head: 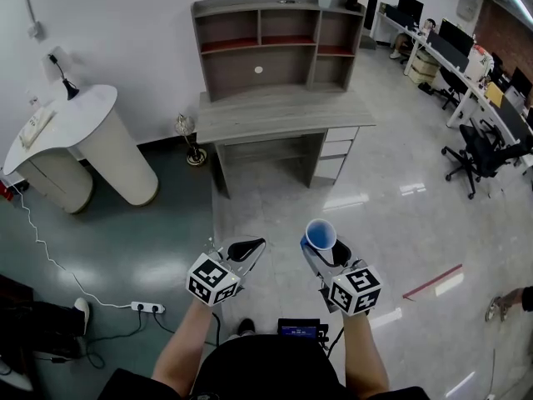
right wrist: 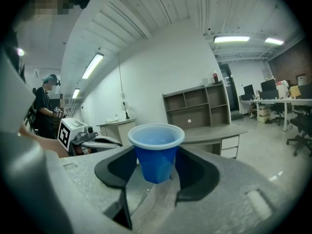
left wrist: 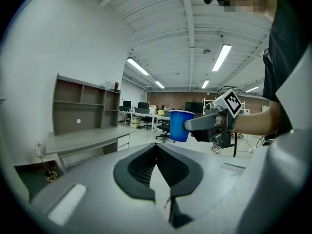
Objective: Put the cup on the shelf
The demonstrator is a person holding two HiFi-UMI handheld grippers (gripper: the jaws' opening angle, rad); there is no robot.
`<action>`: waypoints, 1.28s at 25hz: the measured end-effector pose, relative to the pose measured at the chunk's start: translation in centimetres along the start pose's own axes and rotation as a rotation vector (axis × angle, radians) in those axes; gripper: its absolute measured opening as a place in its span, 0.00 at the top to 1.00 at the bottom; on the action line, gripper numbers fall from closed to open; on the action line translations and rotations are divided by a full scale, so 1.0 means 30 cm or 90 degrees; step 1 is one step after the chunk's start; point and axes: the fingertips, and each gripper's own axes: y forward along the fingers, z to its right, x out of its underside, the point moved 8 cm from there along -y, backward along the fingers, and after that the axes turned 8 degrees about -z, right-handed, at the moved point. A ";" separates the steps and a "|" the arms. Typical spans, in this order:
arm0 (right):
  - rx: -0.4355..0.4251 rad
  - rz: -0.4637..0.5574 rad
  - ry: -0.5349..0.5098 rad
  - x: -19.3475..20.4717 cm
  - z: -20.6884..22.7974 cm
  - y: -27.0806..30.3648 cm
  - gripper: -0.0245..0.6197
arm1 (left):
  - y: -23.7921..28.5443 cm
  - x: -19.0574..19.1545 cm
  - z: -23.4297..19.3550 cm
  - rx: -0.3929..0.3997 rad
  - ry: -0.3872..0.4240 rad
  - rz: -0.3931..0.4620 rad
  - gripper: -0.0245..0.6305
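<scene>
A blue cup stands upright between the jaws of my right gripper, which is shut on it; in the right gripper view the pads press the sides of the blue cup. My left gripper is beside it, shut and holding nothing, its fingertips meeting in the left gripper view. That view also shows the cup in the right gripper. The grey shelf stands on a desk against the far wall, several steps ahead of both grippers.
A white rounded counter stands at the left. A power strip and its cable lie on the floor near my left foot. Office chairs and desks fill the right side. Red tape marks the floor. Another person stands behind.
</scene>
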 end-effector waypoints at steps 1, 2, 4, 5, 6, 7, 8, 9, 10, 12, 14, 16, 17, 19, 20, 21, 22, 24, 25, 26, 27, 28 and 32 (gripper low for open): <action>-0.001 -0.001 0.001 0.001 0.012 -0.003 0.58 | 0.010 -0.002 0.004 -0.001 -0.001 -0.001 0.96; -0.002 -0.002 0.002 0.002 0.025 -0.007 0.58 | 0.021 -0.004 0.009 -0.003 -0.002 -0.001 0.96; -0.003 -0.003 0.004 0.003 0.050 -0.014 0.58 | 0.041 -0.009 0.017 -0.006 -0.003 -0.002 0.96; -0.004 -0.004 0.004 0.002 0.063 -0.017 0.58 | 0.052 -0.012 0.021 -0.008 -0.004 -0.003 0.96; -0.006 -0.004 0.004 0.002 0.077 -0.021 0.58 | 0.065 -0.015 0.024 -0.010 -0.005 -0.003 0.96; -0.008 -0.004 0.003 0.002 0.091 -0.025 0.58 | 0.078 -0.018 0.028 -0.011 -0.005 -0.003 0.96; -0.009 -0.004 0.003 0.002 0.106 -0.030 0.58 | 0.092 -0.020 0.034 -0.013 -0.005 -0.004 0.96; -0.011 -0.004 0.003 0.004 0.121 -0.037 0.58 | 0.105 -0.023 0.041 -0.015 -0.005 -0.004 0.96; -0.012 -0.004 0.002 0.006 0.137 -0.045 0.58 | 0.118 -0.025 0.050 -0.016 -0.005 -0.004 0.96; -0.014 -0.005 0.003 0.010 0.168 -0.061 0.58 | 0.141 -0.030 0.071 -0.018 -0.006 -0.005 0.96; -0.016 -0.006 0.007 0.017 0.197 -0.072 0.58 | 0.159 -0.030 0.088 -0.022 -0.007 -0.007 0.96; -0.019 -0.006 0.010 0.028 0.216 -0.075 0.58 | 0.170 -0.020 0.097 -0.027 -0.010 -0.013 0.96; -0.021 -0.007 0.012 0.033 0.222 -0.073 0.58 | 0.173 -0.013 0.097 -0.029 -0.013 -0.016 0.96; -0.025 -0.011 0.015 0.036 0.234 -0.066 0.58 | 0.178 -0.005 0.091 -0.033 -0.019 -0.022 0.96; -0.026 -0.012 0.017 0.035 0.240 -0.060 0.58 | 0.181 -0.004 0.085 -0.035 -0.021 -0.023 0.96; -0.028 -0.013 0.018 0.033 0.247 -0.053 0.58 | 0.185 -0.006 0.076 -0.037 -0.023 -0.024 0.96; -0.029 -0.013 0.020 0.030 0.255 -0.042 0.58 | 0.191 -0.008 0.064 -0.038 -0.024 -0.024 0.96; -0.030 -0.015 0.022 0.023 0.269 -0.011 0.58 | 0.206 -0.010 0.034 -0.038 -0.026 -0.025 0.96; -0.030 -0.016 0.023 0.021 0.276 0.007 0.58 | 0.216 -0.009 0.016 -0.036 -0.026 -0.026 0.96; -0.030 -0.017 0.023 0.017 0.284 0.026 0.58 | 0.228 -0.009 -0.004 -0.035 -0.026 -0.027 0.96; -0.028 -0.018 0.023 0.014 0.294 0.044 0.58 | 0.242 -0.010 -0.025 -0.032 -0.026 -0.027 0.96; -0.024 -0.020 0.024 0.009 0.305 0.063 0.58 | 0.258 -0.011 -0.048 -0.028 -0.026 -0.026 0.96; -0.010 -0.023 0.025 -0.038 0.342 0.166 0.58 | 0.311 -0.037 -0.182 -0.014 -0.026 -0.023 0.96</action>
